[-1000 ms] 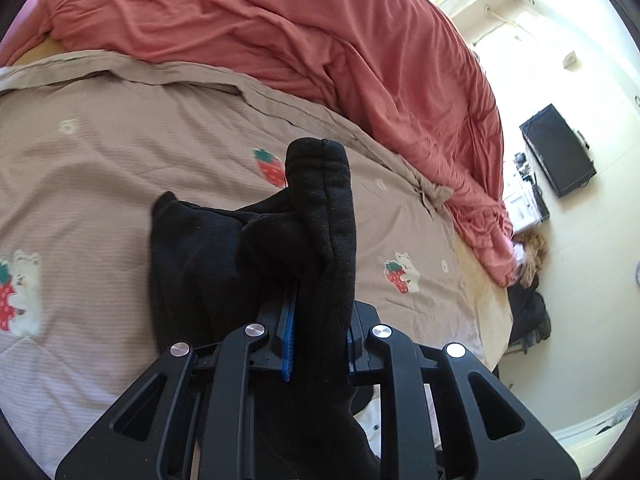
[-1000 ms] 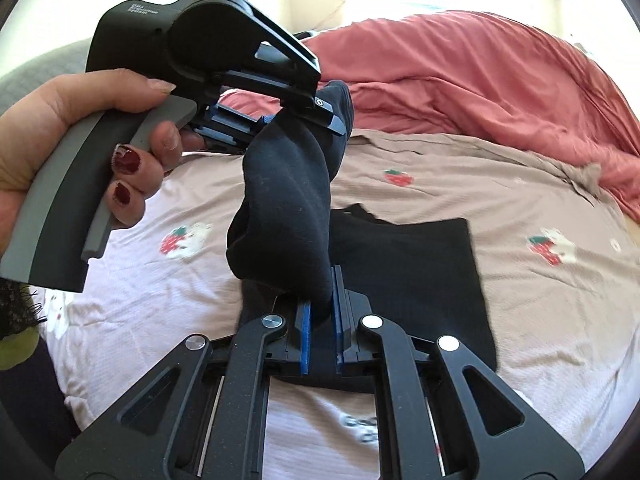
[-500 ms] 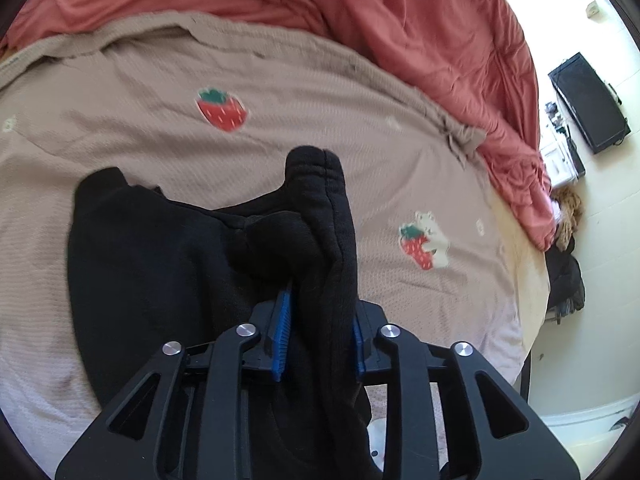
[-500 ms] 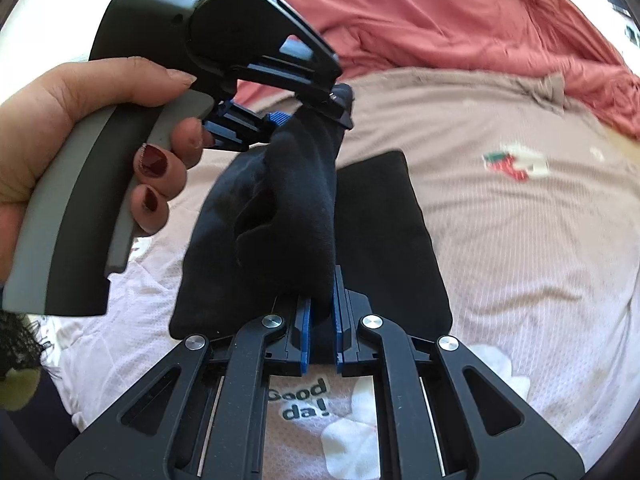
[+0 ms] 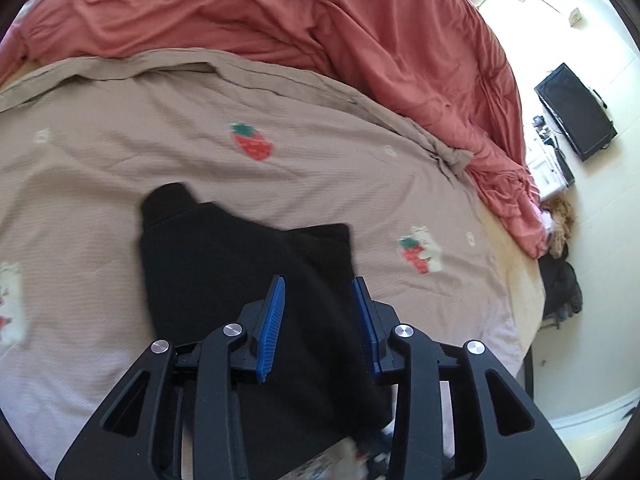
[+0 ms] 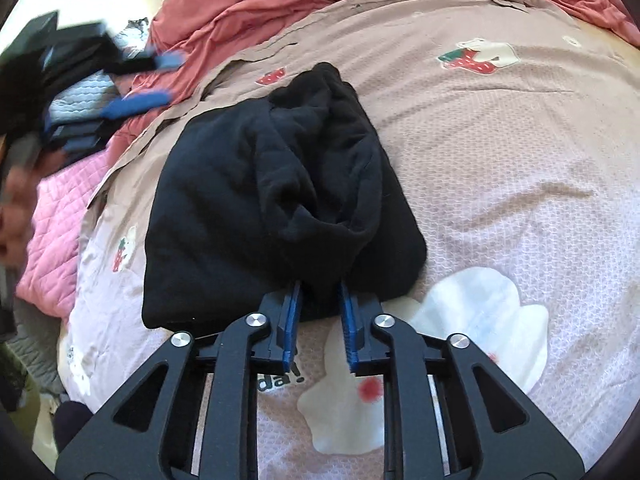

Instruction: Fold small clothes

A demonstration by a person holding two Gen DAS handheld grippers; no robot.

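Note:
A small black garment (image 6: 272, 200) lies bunched on the bed, its top layer rumpled into folds; it also shows in the left wrist view (image 5: 224, 264). My left gripper (image 5: 320, 292) is open above the garment, its blue pads apart with nothing between them. It shows blurred at the far left of the right wrist view (image 6: 140, 80). My right gripper (image 6: 318, 296) is open at the garment's near edge, with a fold of cloth lying loosely between the blue pads.
The bed has a beige cover (image 5: 320, 152) printed with strawberries and bears. A red duvet (image 5: 320, 32) is heaped along the far side. A pink quilt (image 6: 56, 216) lies at the left. A black monitor (image 5: 572, 112) hangs on the wall beyond the bed's right edge.
Both grippers have opened and let go of the garment, which has dropped onto the bed. The left gripper has pulled back and is moving away fast.

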